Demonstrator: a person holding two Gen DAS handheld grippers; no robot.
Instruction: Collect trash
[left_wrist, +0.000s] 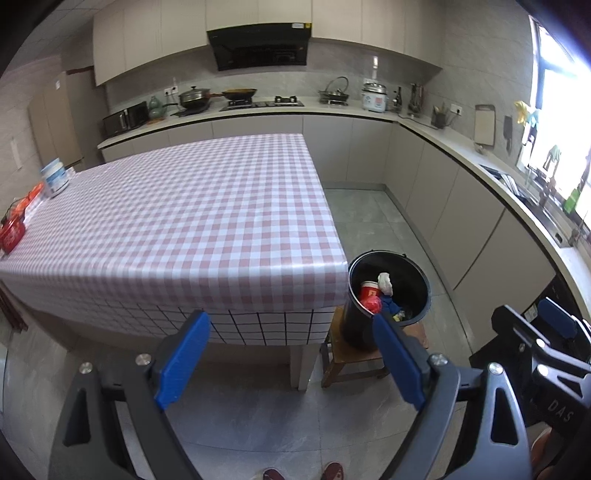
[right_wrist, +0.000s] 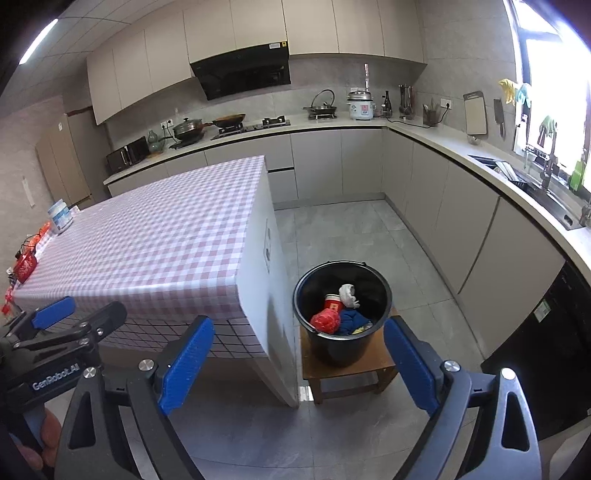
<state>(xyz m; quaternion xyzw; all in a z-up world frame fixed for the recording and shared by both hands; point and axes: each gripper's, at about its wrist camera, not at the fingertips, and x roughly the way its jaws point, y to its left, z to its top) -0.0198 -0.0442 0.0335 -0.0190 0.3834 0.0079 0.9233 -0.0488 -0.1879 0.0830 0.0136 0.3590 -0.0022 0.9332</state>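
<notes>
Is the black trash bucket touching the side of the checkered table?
Apart. The right wrist view shows a strip of grey floor between the black trash bucket and the white side of the checkered table; the bucket sits on a wooden stool.

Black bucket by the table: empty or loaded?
Loaded. The black bucket on the stool holds a red cup, crumpled white paper and blue trash.

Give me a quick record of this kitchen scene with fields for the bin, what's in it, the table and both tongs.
bin: black bucket on a low wooden stool, beside the table's corner
bin contents: red paper cup, crumpled white tissue, red wad, blue cloth
table: pink checked cloth; white jar and red packets at its far left edge
left tongs: open, holding nothing
right tongs: open, holding nothing, pointing down toward the bucket
</notes>
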